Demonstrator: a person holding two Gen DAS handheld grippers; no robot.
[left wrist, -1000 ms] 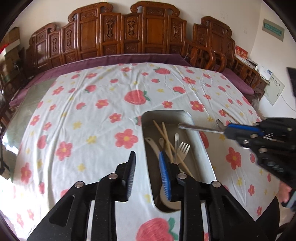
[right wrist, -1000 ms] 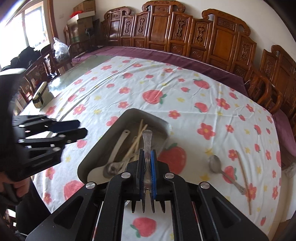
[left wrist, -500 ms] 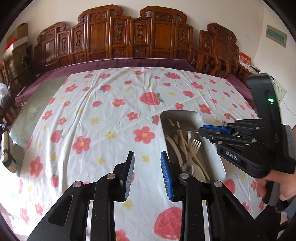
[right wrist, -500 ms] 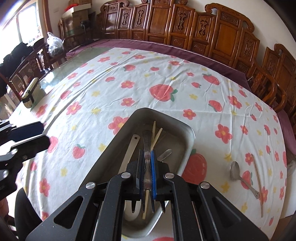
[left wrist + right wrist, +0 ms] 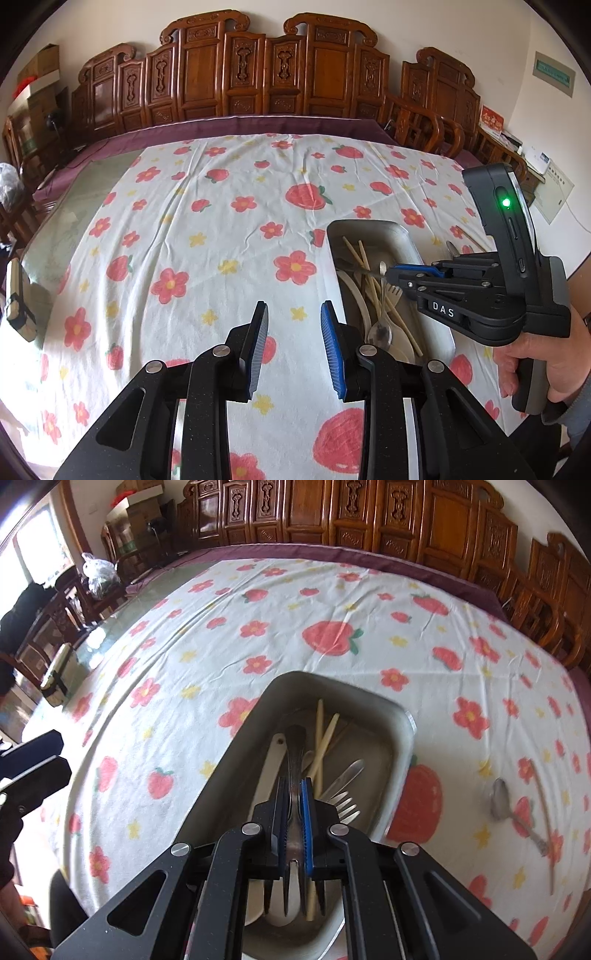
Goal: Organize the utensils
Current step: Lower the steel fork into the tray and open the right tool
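A metal tray sits on the strawberry-print cloth and holds a white spoon, pale chopsticks and a fork. My right gripper hovers low over it, shut on a metal fork whose handle points forward over the tray. In the left wrist view the right gripper reaches in from the right above the tray. My left gripper stands open and empty over the cloth just left of the tray. A metal spoon and a single chopstick lie on the cloth to the tray's right.
Carved wooden chairs line the far side of the table. A small dark box rests at the left table edge on bare glass. A person's hand grips the right tool's handle.
The right gripper came down with the fork until it hangs low over the tray. The left gripper shifted left, off the tray and over the cloth.
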